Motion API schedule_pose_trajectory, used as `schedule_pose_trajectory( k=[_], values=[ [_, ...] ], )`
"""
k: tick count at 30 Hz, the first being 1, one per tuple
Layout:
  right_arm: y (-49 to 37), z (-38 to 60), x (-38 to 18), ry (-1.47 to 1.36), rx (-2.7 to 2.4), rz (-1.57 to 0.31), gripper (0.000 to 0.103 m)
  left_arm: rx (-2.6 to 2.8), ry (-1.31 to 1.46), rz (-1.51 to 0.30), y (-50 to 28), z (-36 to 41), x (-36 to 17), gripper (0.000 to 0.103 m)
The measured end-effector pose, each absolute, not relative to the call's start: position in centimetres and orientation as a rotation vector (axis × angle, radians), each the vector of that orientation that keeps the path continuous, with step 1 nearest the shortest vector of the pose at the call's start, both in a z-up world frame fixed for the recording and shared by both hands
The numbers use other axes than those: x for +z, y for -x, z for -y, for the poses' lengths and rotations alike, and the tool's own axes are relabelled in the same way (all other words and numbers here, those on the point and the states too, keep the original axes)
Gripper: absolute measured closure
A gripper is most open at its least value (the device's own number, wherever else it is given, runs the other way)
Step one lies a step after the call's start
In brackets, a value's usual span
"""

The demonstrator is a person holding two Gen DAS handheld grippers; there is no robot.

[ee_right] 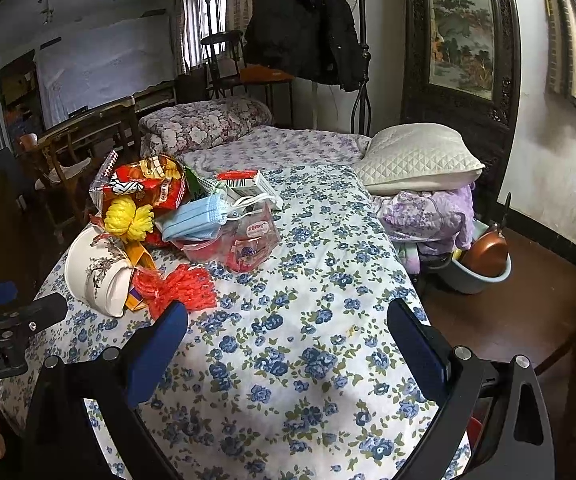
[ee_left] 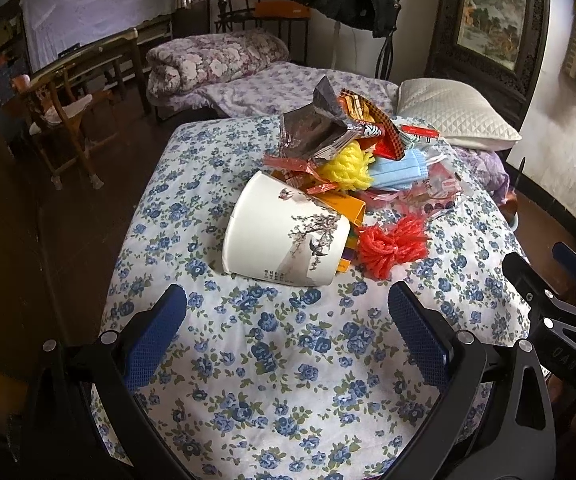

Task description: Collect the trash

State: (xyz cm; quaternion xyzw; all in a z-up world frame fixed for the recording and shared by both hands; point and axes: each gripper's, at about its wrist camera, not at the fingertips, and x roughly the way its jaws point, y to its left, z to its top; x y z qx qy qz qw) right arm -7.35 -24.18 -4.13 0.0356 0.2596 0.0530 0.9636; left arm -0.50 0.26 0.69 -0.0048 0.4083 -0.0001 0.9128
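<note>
A heap of trash lies on a floral bedspread (ee_left: 288, 360). A white paper cup (ee_left: 283, 236) with a branch print lies on its side at the heap's near edge. Behind it are a red mesh bundle (ee_left: 392, 246), a yellow mesh bundle (ee_left: 348, 168), blue face masks (ee_left: 404, 170), a silver wrapper (ee_left: 312, 128) and a red snack bag (ee_right: 143, 184). A clear plastic bag (ee_right: 243, 240) and a small carton (ee_right: 243, 184) lie beside them. My left gripper (ee_left: 288, 300) is open, just short of the cup. My right gripper (ee_right: 288, 320) is open over bare bedspread (ee_right: 308, 340), right of the heap.
A white quilted pillow (ee_right: 416, 158) and a folded purple cloth (ee_right: 428, 216) lie at the bed's right. A basin with a brown pan (ee_right: 484, 260) stands on the floor to the right. A rolled floral quilt (ee_left: 215, 60), wooden chairs (ee_left: 59, 120) and a hanging black coat (ee_right: 304, 20) are farther back.
</note>
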Motion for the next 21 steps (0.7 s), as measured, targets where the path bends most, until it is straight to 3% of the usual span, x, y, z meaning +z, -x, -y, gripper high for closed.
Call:
schedule_pose_trajectory(
  k=[21],
  values=[
    [7.75,24.17,-3.83,-0.068,0.112,-0.513,0.006,-0.01,0.005,-0.83,0.71,0.13,1.03,0.007]
  ],
)
